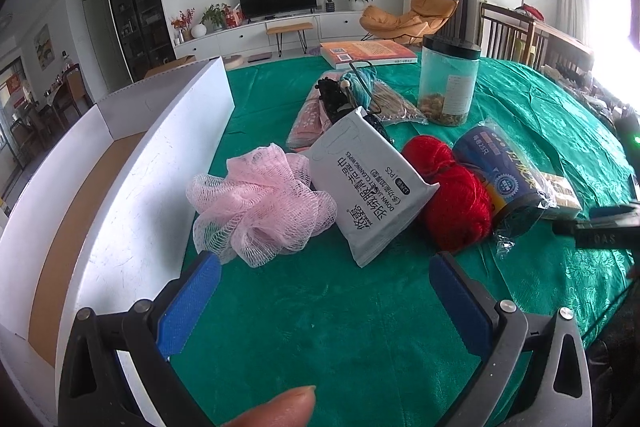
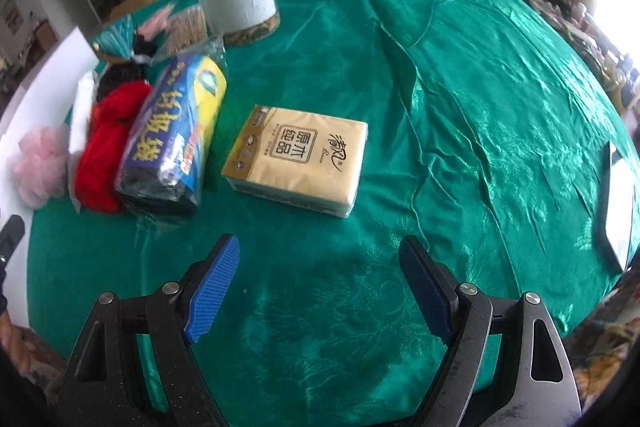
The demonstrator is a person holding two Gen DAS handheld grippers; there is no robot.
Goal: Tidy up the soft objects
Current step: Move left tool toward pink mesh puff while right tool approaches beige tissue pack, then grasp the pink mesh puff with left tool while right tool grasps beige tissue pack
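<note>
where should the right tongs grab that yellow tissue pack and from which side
Take the tissue pack across its two long side faces, coming from above. It lies flat on the green cloth with clear space all round, and the open right tongs already straddle that direction.

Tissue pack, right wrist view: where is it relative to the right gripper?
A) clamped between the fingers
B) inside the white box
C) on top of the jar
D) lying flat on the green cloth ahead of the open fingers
D: the tissue pack lies flat on the green cloth, ahead of the right gripper, whose jaws stand open and empty.
</note>
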